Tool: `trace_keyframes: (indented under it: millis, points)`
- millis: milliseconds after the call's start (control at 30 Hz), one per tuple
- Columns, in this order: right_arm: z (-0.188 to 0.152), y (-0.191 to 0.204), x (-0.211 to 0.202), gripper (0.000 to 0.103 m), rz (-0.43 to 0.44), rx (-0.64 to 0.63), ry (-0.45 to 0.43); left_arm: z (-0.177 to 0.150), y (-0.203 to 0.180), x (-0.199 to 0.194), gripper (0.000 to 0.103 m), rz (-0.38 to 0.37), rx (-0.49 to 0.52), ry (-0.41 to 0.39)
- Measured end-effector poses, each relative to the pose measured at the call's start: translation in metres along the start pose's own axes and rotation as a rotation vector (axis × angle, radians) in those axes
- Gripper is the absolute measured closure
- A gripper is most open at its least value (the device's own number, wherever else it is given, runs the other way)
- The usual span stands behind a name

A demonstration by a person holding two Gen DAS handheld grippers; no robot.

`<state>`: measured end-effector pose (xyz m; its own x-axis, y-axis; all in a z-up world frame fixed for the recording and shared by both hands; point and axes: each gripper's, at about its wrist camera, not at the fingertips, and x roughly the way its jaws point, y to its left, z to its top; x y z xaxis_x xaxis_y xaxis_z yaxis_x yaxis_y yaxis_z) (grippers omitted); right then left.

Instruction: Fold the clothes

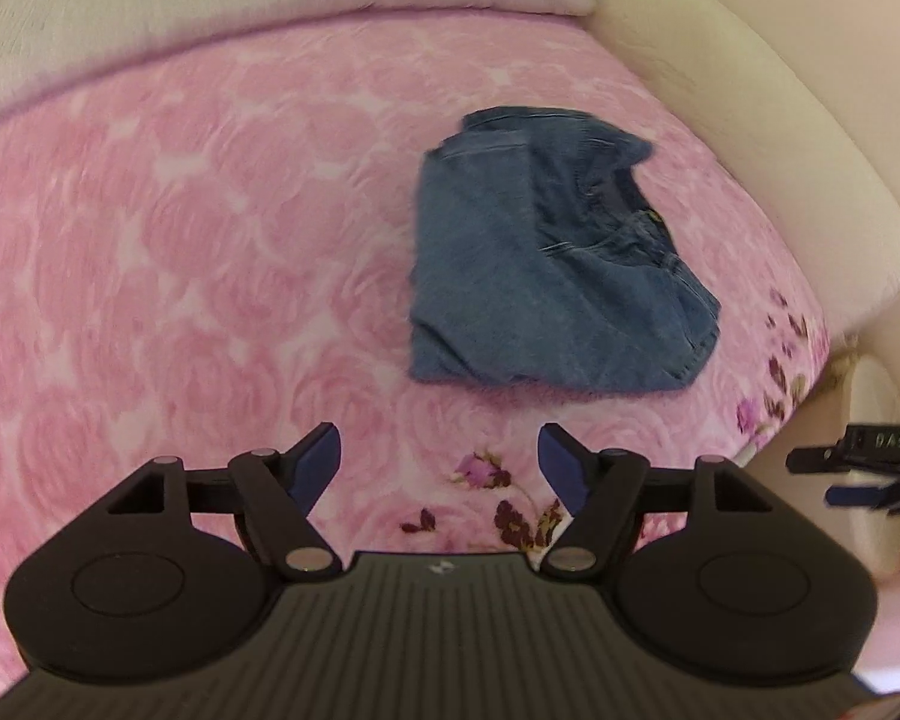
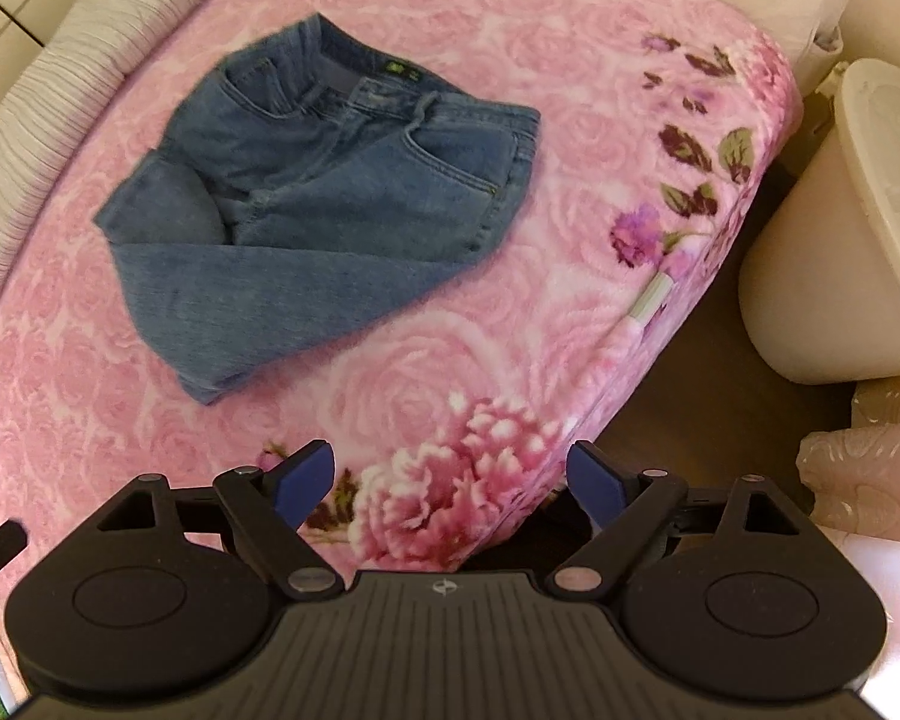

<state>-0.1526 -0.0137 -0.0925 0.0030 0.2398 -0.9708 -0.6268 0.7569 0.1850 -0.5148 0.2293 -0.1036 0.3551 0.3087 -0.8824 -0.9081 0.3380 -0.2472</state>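
Grippers hang spread and empty over a folded pair of jeans

The left gripper (image 1: 438, 462) and right gripper (image 2: 450, 477) hold nothing, jaws apart, near the bed's edge. The jeans (image 2: 306, 204) lie doubled into a compact bundle, waistband uppermost, on the pink blanket (image 2: 510, 30), well clear of both; a pale bin (image 2: 834, 252) stands beside the bed.
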Motion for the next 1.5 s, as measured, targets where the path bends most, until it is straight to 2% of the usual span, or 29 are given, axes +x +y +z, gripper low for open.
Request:
trace_keyframes:
  millis: [167, 367, 600, 833, 967, 1067, 1133, 1200, 1267, 1400, 1433, 1500]
  points:
    - [0.022, -0.011, 0.035, 0.016, -0.007, 0.012, 0.025, -0.001, 0.032, 0.028, 0.035, 0.011, -0.145, 0.034]
    - [0.066, -0.027, 0.079, 0.016, -0.011, 0.047, 0.042, 0.015, 0.059, 0.07, 0.035, 0.026, -0.296, 0.058]
    - [0.124, -0.022, 0.115, 0.016, -0.046, -0.024, 0.074, 0.067, 0.05, 0.107, 0.035, 0.042, -0.325, 0.034]
    - [0.172, 0.014, 0.149, 0.016, -0.05, -0.153, 0.102, 0.124, 0.053, 0.147, 0.035, 0.043, -0.313, 0.011]
    - [0.193, 0.001, 0.178, 0.018, -0.035, -0.087, 0.086, 0.142, 0.058, 0.167, 0.034, 0.044, -0.322, 0.018]
    - [0.21, -0.038, 0.202, 0.018, -0.071, 0.071, 0.074, 0.149, 0.068, 0.178, 0.034, 0.048, -0.351, 0.027]
    - [0.22, -0.068, 0.215, 0.018, -0.055, 0.192, 0.051, 0.153, 0.075, 0.184, 0.034, 0.05, -0.37, 0.032]
    - [0.217, -0.084, 0.221, 0.03, 0.081, 0.259, 0.007, 0.158, 0.082, 0.189, 0.034, 0.048, -0.384, 0.03]
    - [0.213, -0.099, 0.227, 0.057, 0.22, 0.324, -0.038, 0.165, 0.088, 0.194, 0.034, 0.039, -0.401, 0.024]
    - [0.205, -0.105, 0.233, 0.058, 0.424, 0.365, -0.067, 0.18, 0.099, 0.206, 0.034, 0.0, -0.421, 0.02]
    - [0.205, -0.109, 0.237, 0.051, 0.423, 0.37, -0.065, 0.184, 0.1, 0.21, 0.034, -0.013, -0.423, 0.02]
    - [0.209, -0.115, 0.248, 0.05, 0.417, 0.377, -0.052, 0.193, 0.102, 0.22, 0.034, -0.042, -0.424, 0.027]
